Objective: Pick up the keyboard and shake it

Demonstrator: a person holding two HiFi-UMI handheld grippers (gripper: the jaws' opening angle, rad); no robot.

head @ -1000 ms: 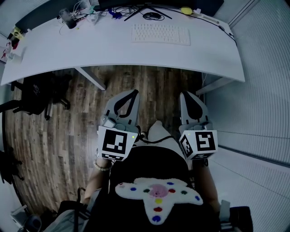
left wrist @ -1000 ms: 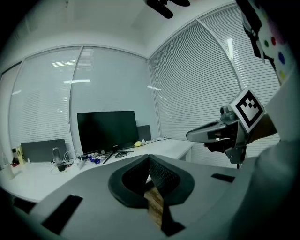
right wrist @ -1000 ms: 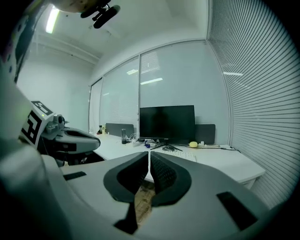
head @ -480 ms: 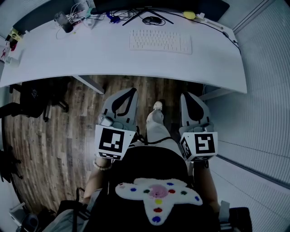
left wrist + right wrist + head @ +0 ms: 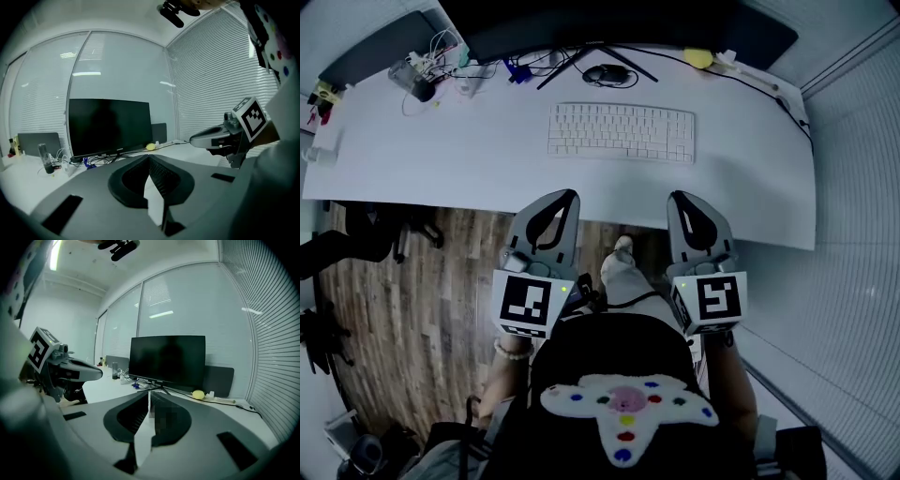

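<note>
White keyboard [image 5: 621, 132] near the desk [image 5: 422, 159] front edge

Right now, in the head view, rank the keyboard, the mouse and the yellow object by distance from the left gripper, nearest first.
1. keyboard, on the desk, just ahead of the left gripper.
2. mouse, behind the keyboard, towards the desk's back edge.
3. yellow object, at the far back, to the right.

White keyboard [image 5: 621, 132], white desk [image 5: 441, 141], black monitor [image 5: 108, 125], brown wood-grain floor [image 5: 412, 281], pale grey striped blinds [image 5: 215, 93].
</note>
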